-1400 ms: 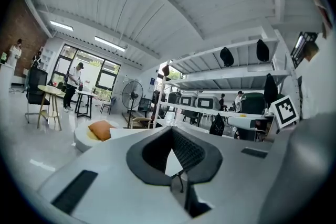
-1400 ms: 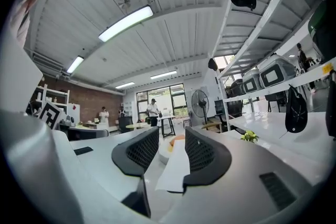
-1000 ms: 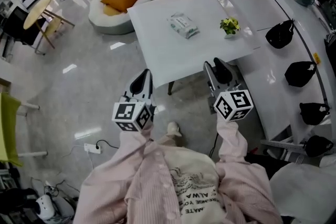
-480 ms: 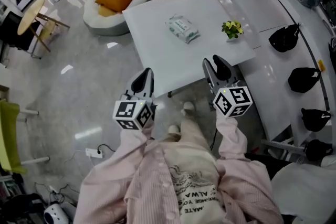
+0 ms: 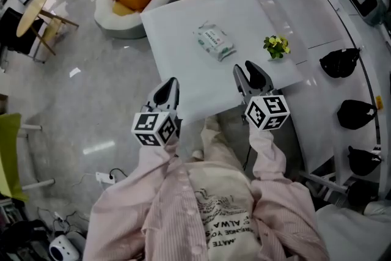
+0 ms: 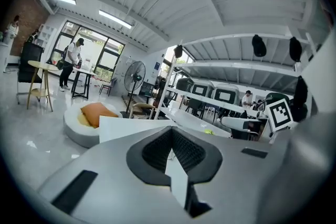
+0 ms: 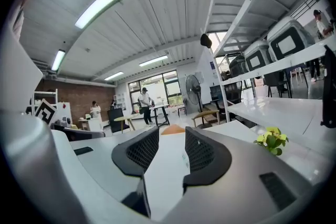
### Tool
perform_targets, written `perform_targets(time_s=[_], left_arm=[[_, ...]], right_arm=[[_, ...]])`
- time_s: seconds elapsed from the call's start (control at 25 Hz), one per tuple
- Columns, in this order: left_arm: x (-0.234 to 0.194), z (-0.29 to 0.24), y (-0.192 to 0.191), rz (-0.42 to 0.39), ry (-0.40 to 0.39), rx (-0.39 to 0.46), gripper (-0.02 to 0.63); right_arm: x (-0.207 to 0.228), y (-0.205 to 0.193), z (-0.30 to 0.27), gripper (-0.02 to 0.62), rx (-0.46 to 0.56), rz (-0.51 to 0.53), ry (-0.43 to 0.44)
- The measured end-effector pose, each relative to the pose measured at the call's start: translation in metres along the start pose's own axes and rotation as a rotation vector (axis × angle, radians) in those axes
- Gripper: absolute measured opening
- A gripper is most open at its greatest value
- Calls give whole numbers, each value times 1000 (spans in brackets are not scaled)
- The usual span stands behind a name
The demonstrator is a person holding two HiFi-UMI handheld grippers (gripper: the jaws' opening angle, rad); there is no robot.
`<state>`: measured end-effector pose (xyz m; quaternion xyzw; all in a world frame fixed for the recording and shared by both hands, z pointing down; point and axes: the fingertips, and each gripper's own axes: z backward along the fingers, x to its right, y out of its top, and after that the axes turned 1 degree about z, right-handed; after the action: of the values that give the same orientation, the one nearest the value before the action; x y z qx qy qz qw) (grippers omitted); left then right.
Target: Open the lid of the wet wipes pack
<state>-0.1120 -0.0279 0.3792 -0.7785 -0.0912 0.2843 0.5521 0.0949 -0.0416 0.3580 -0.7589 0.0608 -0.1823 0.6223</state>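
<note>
Head view: you have two grippers out, both at the near edge of the white table (image 5: 183, 64). Your left gripper (image 5: 171, 84) has its jaws pressed together with nothing between them. Your right gripper (image 5: 244, 67) has its jaws spread, also empty. On the table lie one wet wipes pack (image 5: 215, 41), flat near the table's middle and well apart from both grippers, and one small potted plant (image 5: 276, 46) by the table's right edge. Beyond the table's far left corner sits one pale floor cushion (image 5: 122, 6) with an orange pillow on it. To the table's right runs a long white counter (image 5: 317, 15) carrying three dark rounded things (I cannot tell what they are). The floor is glossy and grey.

Left gripper view: the left gripper (image 6: 170, 129) shows its pads meeting at the tips, over the table (image 6: 126, 126). One standing fan (image 6: 135, 73) rises behind the table.

Right gripper view: the right gripper (image 7: 171, 131) has open space between its pads, and the table (image 7: 168, 165) shows through. The plant (image 7: 272, 140) stands at the table's right.
</note>
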Motion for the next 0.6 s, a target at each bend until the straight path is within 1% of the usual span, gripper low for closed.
perform_targets(time_s=[0.24, 0.6], left_arm=[[-21, -50, -6, 60, 32, -41, 0], [-47, -117, -23, 131, 99, -114, 0]], right_arm=[[26, -14, -59, 149, -82, 6, 38], [55, -40, -141, 149, -214, 34, 130]])
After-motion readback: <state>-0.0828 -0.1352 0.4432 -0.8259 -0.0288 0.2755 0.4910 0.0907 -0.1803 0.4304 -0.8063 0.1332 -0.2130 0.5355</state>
